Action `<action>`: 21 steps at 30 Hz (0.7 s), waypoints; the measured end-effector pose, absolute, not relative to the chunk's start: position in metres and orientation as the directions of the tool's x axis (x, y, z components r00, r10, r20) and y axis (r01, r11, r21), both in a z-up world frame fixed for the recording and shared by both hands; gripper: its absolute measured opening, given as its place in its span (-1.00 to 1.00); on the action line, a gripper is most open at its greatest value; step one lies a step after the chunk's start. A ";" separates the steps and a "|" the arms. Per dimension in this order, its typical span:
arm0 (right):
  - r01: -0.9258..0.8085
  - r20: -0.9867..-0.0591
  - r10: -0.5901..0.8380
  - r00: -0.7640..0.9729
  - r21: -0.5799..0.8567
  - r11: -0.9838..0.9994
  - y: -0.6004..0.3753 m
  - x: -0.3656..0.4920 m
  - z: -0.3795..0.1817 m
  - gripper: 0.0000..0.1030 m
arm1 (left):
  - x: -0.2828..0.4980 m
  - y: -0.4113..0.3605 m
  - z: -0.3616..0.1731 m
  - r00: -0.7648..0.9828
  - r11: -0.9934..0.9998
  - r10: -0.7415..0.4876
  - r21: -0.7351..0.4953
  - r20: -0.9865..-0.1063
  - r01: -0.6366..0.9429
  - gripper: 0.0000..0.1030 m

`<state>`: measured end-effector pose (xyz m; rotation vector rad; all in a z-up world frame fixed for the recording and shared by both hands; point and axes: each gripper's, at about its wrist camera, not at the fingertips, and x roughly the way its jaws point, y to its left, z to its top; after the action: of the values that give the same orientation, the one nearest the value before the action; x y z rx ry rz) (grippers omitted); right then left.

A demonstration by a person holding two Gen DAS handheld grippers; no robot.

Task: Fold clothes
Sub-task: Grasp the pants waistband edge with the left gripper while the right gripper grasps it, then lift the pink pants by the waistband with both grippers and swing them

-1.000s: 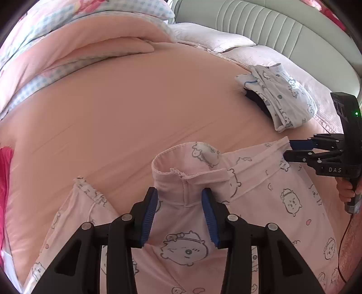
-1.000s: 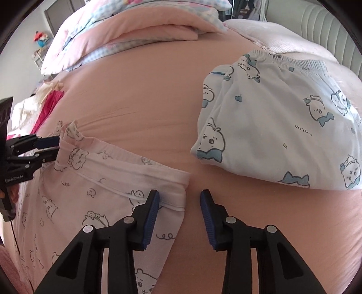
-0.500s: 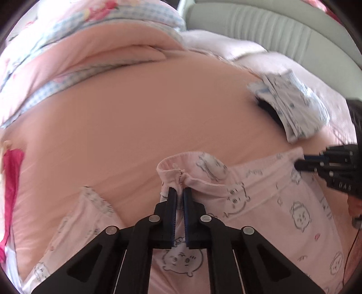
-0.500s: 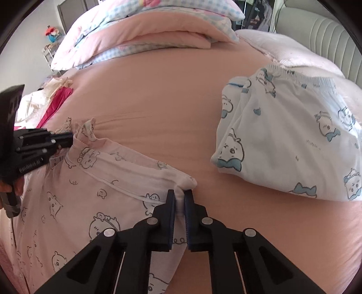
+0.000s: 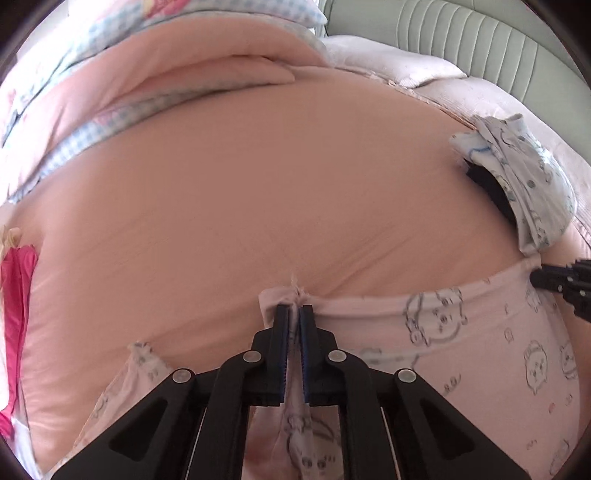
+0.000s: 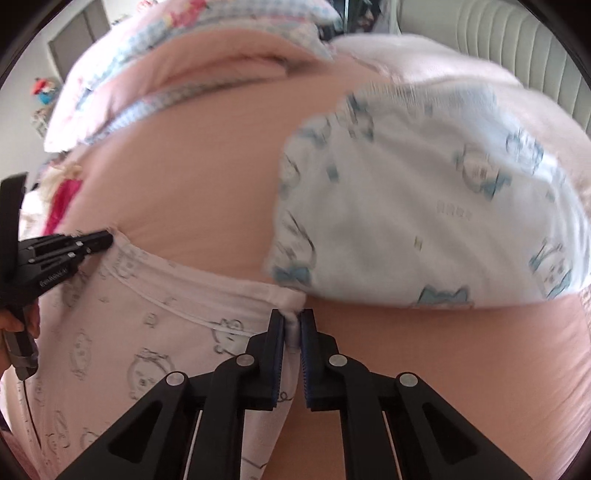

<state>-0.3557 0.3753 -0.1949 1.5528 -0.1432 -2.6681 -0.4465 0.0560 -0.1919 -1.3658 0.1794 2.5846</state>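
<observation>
So you have the pink pajama piece (image 5: 461, 354) pinched at two spots along its top edge. Your left gripper (image 5: 294, 314) is clamped tight on a bunched bit of that edge, at 6 o'clock in the left wrist view. Your right gripper (image 6: 293, 319) is clamped tight on the other corner of the same edge, at 6 o'clock in the right wrist view. The edge runs straight between them, so the cloth looks pulled flat there.

The pink piece is soft, thin and light, I think. It will bend and sag anywhere you are not holding it. It will not break, but it can slip out of the pads if you tug hard. The thick hem at the top is a good place to hold, and that is where you are holding now. Move both hands together so the cloth does not twist.

It lies on a bed with a peach sheet (image 5: 240, 221). The bed is soft and puffy, so cloth may drag on it. A white piece with blue cartoons (image 6: 443, 203) sits folded at 2 o'clock from your right gripper, very near the pink corner. A folded quilt (image 5: 184, 81) is at 11 o'clock, and a pale green headboard (image 5: 480, 33) is at 1 o'clock. Something bright pink (image 5: 16, 302) lies at 9 o'clock.
</observation>
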 end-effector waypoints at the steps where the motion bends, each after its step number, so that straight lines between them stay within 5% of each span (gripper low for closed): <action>1: -0.008 -0.860 -0.052 -0.508 0.065 -0.998 0.374 -0.355 -0.191 -0.89 | -0.448 0.053 -0.189 -0.553 -0.973 0.138 -0.008 -0.821 -0.230 -0.86; 5: -0.067 -0.831 0.149 -0.536 -0.134 -0.989 0.374 -0.355 -0.185 -0.83 | -0.451 0.034 -0.176 -0.568 -0.989 0.092 -0.008 -0.818 -0.148 -0.86; 8: -0.096 -0.862 0.033 -0.505 0.019 -0.995 0.387 -0.356 -0.181 -0.80 | -0.435 0.022 -0.158 -0.575 -0.983 0.172 -0.098 -0.800 -0.157 -0.86; 11: -0.007 -0.835 0.033 -0.550 -0.035 -0.999 0.362 -0.347 -0.166 -0.77 | -0.415 0.039 -0.158 -0.503 -0.945 0.273 -0.131 -0.820 -0.300 -0.86; 14: 0.125 -0.816 0.000 -0.578 -0.089 -0.988 0.329 -0.339 -0.162 -0.77 | -0.408 0.061 -0.179 -0.434 -0.917 0.248 -0.066 -0.866 -0.392 -0.85; 16: 0.155 -0.864 -0.056 -0.501 -0.026 -0.988 0.325 -0.343 -0.176 -0.77 | -0.418 0.061 -0.195 -0.429 -0.935 0.176 -0.013 -0.886 -0.355 -0.86; 19: 0.140 -0.871 -0.072 -0.485 0.004 -0.990 0.333 -0.350 -0.185 -0.77 | -0.445 0.044 -0.196 -0.451 -0.960 0.207 -0.092 -0.868 -0.263 -0.88; 21: 0.062 -0.846 0.018 -0.532 -0.060 -0.996 0.342 -0.355 -0.182 -0.77 | -0.454 0.042 -0.194 -0.453 -0.968 0.202 -0.105 -0.868 -0.230 -0.89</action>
<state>-0.3545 0.3420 -0.1822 1.5070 0.1284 -2.7249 -0.4537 0.0421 -0.1940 -1.4766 0.0405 2.4813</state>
